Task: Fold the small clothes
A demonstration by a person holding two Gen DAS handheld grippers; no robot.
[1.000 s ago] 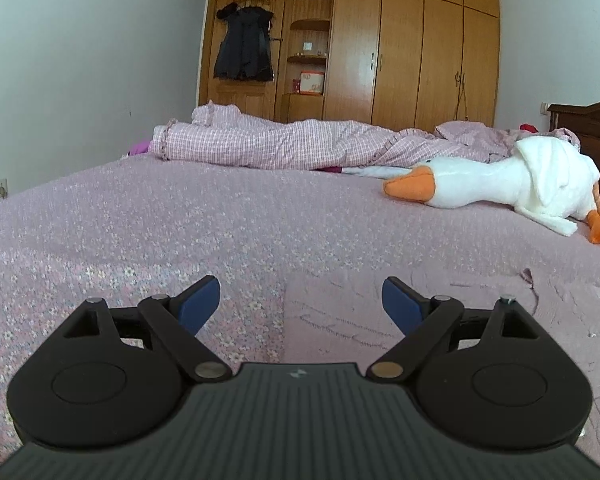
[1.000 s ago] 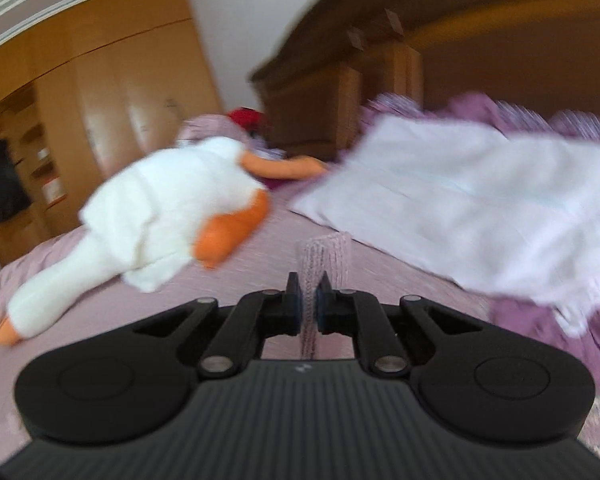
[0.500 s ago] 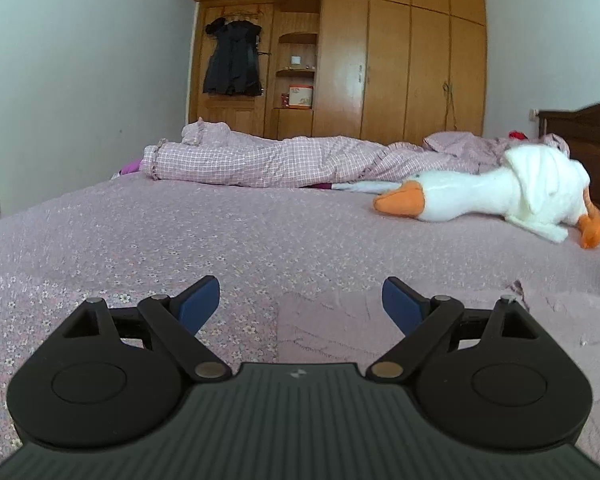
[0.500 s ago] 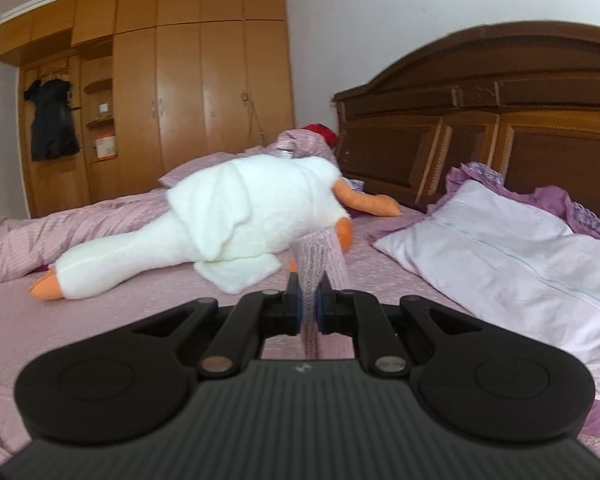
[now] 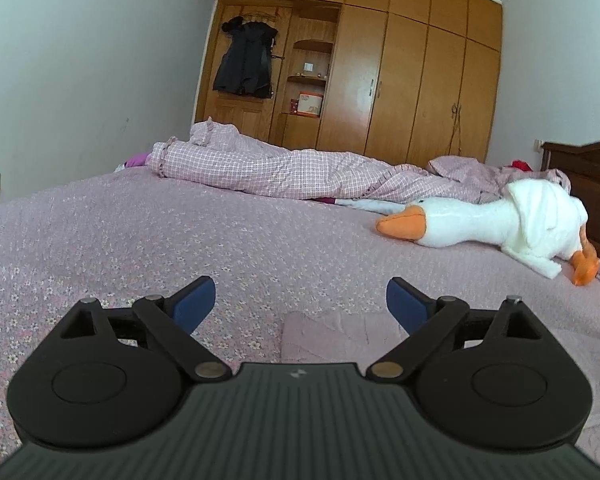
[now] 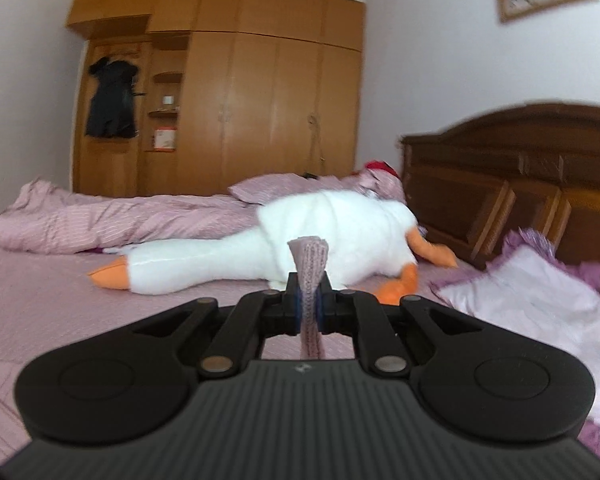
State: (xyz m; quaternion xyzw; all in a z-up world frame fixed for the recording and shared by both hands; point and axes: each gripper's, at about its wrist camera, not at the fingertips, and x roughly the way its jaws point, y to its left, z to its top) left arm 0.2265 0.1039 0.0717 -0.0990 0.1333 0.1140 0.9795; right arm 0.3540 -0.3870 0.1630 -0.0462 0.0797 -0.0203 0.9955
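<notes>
Low in the left wrist view, the left gripper (image 5: pixel 300 300) has its blue-tipped fingers (image 5: pixel 192 298) spread wide apart above the bed (image 5: pixel 140 248), with a pale pink knitted garment (image 5: pixel 332 334) lying flat on the floral cover just beneath them. At the centre of the right wrist view, the right gripper (image 6: pixel 309 306) has its fingers pressed together on a strip of the same pink knit (image 6: pixel 309 268), which sticks up above them. A white plush goose (image 6: pixel 284 252) lies across the bed behind, near the dark wooden headboard (image 6: pixel 520 184) at right.
</notes>
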